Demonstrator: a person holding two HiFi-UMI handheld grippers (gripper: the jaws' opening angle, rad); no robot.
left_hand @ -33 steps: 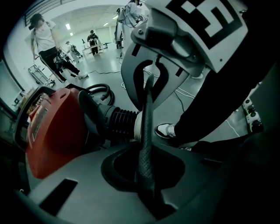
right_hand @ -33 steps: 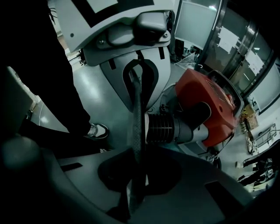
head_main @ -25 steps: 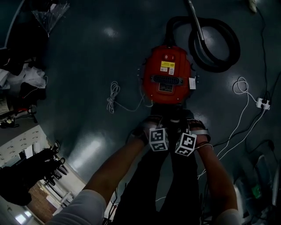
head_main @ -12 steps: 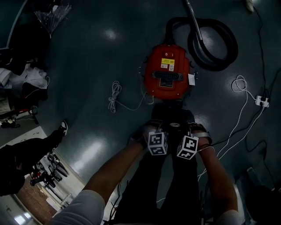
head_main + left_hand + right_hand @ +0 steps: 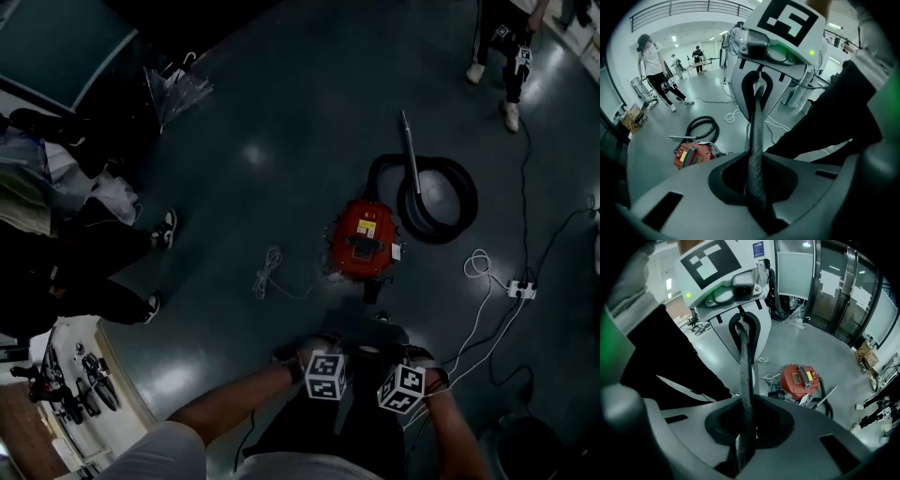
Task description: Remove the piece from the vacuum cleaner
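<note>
The red vacuum cleaner (image 5: 364, 251) stands on the dark floor far below me, its black hose (image 5: 433, 199) coiled beside it and a metal wand (image 5: 411, 150) lying across the coil. It also shows small in the left gripper view (image 5: 693, 155) and in the right gripper view (image 5: 800, 379). Both grippers are held up close to my body, well above the vacuum, with their marker cubes (image 5: 325, 375) (image 5: 401, 386) side by side. The left gripper (image 5: 755, 117) is shut with nothing in it. The right gripper (image 5: 743, 352) is shut and empty too. Each faces the other.
A coiled white cord (image 5: 269, 272) lies left of the vacuum. A power strip (image 5: 521, 290) with white cable (image 5: 483, 272) lies to its right. One person's legs (image 5: 502, 56) stand at the far top right; another person (image 5: 84, 253) and a folded umbrella (image 5: 178, 89) are at the left.
The view has pulled far back from the vacuum, which now looks much smaller. Both grippers sit lower in the frame, still together and shut. Bystanders have come into view.
</note>
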